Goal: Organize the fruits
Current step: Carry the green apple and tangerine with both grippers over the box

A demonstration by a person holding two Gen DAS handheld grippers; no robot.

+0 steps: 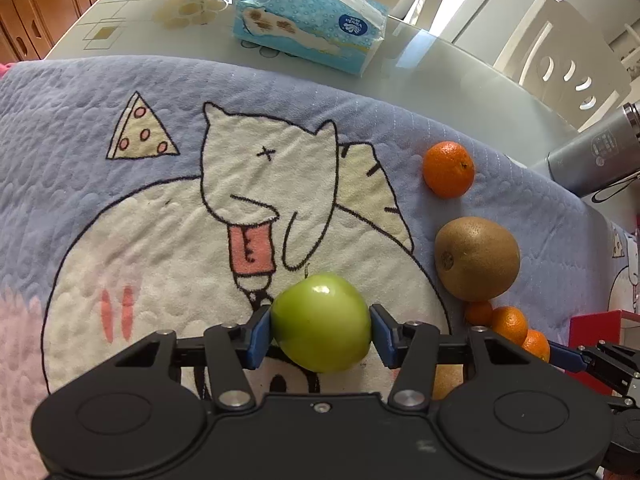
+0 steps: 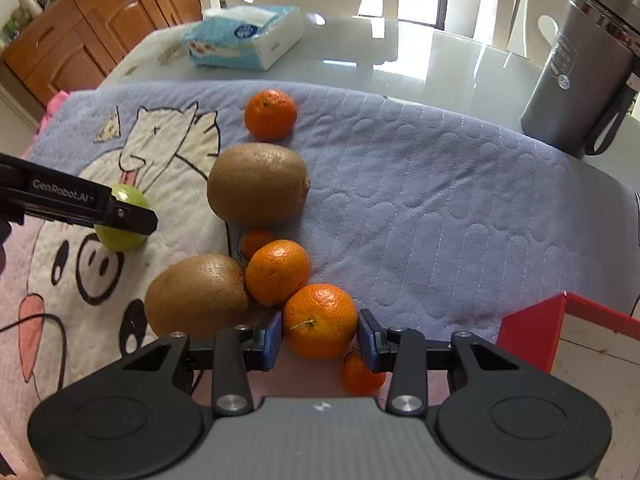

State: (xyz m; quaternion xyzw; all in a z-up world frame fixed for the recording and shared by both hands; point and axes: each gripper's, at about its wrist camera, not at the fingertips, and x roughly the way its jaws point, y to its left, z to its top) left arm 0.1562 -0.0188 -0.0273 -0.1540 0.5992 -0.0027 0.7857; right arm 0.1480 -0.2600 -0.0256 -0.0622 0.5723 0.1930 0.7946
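Left gripper point(image 1: 321, 334) clamps green apple point(image 1: 321, 322). Right gripper point(image 2: 319, 334) grips mandarin point(image 2: 320, 320); small orange fruit point(image 2: 360, 376) beneath partly hidden.

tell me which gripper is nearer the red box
Right. The right gripper, closed around a tangerine, sits just left of the red box. The left gripper holds the green apple farther left, beyond the fruit cluster.
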